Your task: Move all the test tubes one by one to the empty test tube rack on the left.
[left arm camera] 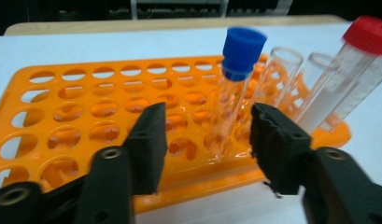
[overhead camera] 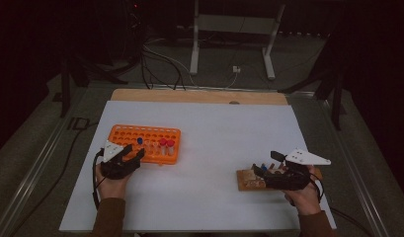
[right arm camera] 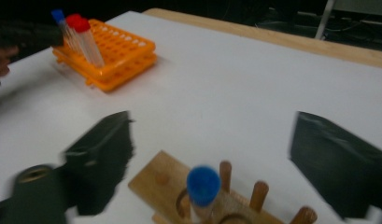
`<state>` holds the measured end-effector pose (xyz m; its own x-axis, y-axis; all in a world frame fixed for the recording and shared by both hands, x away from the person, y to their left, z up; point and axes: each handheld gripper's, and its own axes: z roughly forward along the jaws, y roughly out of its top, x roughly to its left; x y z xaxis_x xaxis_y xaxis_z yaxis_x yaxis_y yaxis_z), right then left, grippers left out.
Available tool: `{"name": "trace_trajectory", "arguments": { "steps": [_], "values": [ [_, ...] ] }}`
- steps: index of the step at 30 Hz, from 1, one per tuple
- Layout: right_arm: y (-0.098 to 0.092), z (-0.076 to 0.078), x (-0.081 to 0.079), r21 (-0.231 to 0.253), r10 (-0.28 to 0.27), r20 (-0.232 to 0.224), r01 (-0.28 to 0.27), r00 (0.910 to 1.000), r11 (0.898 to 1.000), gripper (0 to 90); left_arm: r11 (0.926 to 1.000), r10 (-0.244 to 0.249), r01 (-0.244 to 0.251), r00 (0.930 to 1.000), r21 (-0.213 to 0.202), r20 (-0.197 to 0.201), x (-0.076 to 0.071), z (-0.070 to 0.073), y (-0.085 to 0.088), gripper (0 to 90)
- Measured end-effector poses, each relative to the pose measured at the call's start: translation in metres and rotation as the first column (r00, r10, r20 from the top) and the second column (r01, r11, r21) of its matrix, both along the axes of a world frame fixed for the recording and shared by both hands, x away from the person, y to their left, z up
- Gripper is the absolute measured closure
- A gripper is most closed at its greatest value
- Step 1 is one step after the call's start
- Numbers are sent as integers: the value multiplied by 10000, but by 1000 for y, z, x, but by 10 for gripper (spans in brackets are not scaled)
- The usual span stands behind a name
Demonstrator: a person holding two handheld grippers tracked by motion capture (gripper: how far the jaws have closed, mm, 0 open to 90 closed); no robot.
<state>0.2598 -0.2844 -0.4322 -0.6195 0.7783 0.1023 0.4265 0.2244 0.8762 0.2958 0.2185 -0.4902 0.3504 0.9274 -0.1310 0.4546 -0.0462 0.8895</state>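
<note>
Left claw (left arm camera: 205, 140) half-open — astride blue-capped tube (left arm camera: 235, 88) (untouched)

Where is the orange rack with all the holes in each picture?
High view: the orange rack sits left of centre on the white table, just beyond the left gripper.
Left gripper view: it spreads across the middle, behind the open jaws.
Right gripper view: it is small, at the upper left.
Shared landmark: the blue-capped tube standing in it.

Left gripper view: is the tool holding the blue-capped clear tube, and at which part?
No. The left tool stands open around the blue-capped clear tube, which sits in the orange plastic rack; neither pad touches it.
</note>
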Motion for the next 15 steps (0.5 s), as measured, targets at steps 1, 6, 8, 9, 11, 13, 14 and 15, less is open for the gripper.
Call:
{"name": "trace_trajectory", "arguments": {
  "steps": [1,6,8,9,11,13,14,15],
  "values": [
    [0,-2,-1,-50,61,46,-61,10000,10000,235,10000,27,-27,10000,-95,62,-1,1,1,396],
    [-2,-7,-10,-278,614,158,-610,9980,9978,486,9989,191,-173,9990,-437,406,-8,10,2,275],
    [-2,-9,-11,-350,743,127,-738,9972,9967,573,9985,222,-196,9984,-502,522,-10,13,1,241],
    [-3,-10,-11,-364,790,94,-786,9968,9962,615,9984,216,-185,9981,-531,575,-11,14,1,224],
    [-2,-12,-11,-398,893,11,-891,9960,9952,688,9983,167,-130,9976,-560,665,-12,17,0,204],
    [-1,-14,-11,-534,949,-100,-953,9954,9940,730,9983,104,-61,9972,-576,735,-14,19,-2,196],
    [1,-16,-11,-660,951,-101,-955,9954,9932,743,9982,89,-42,9969,-600,786,-15,20,-2,194],
    [2,-17,-11,-801,964,-88,-968,9953,9921,746,9981,80,-28,9964,-618,845,-16,21,-3,193]
  ]
}}
